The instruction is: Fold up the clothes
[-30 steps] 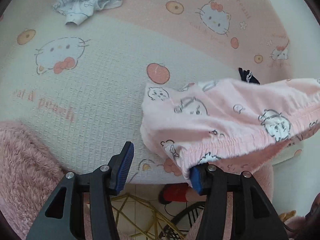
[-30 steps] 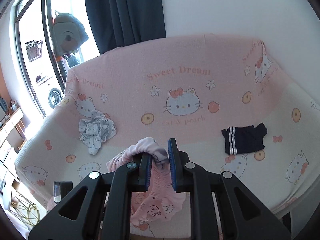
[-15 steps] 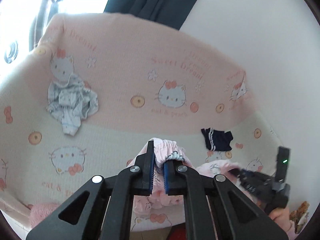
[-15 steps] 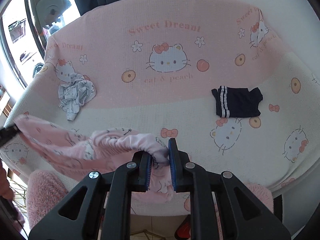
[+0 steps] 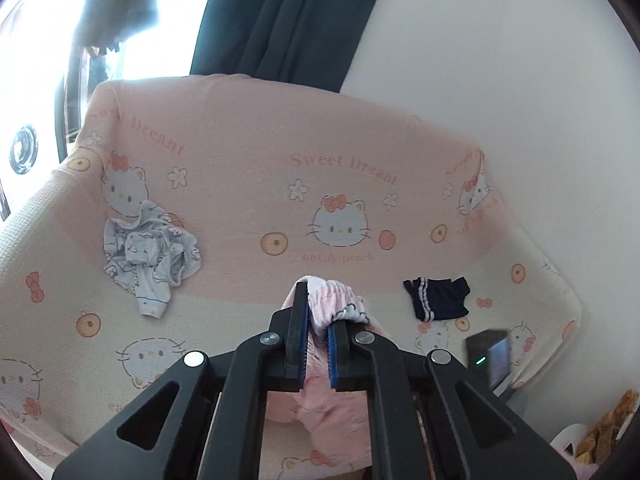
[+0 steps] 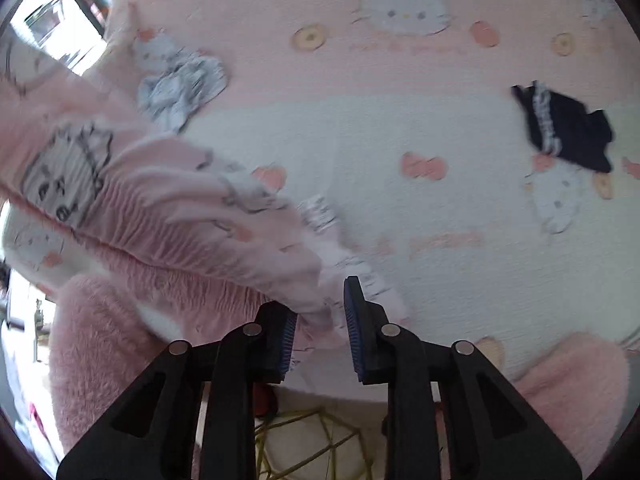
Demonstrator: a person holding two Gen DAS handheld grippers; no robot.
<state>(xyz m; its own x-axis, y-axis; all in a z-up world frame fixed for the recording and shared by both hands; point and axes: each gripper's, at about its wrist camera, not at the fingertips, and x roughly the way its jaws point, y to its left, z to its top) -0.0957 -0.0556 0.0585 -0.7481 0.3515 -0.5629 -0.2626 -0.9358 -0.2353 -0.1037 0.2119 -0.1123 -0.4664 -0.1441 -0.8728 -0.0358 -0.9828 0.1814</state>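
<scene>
On the cartoon-cat sofa cover (image 5: 240,184), a grey-white garment (image 5: 150,252) lies crumpled at left. At centre, the left gripper (image 5: 318,320) clamps the pink shorts' (image 5: 340,306) elastic waistband, holding them above the seat. The right gripper (image 6: 320,320) stands parted, pink cloth loose between its fingers. At right a navy garment (image 5: 438,298) lies flat. Neither the pink nor the grey piece looks folded.
</scene>
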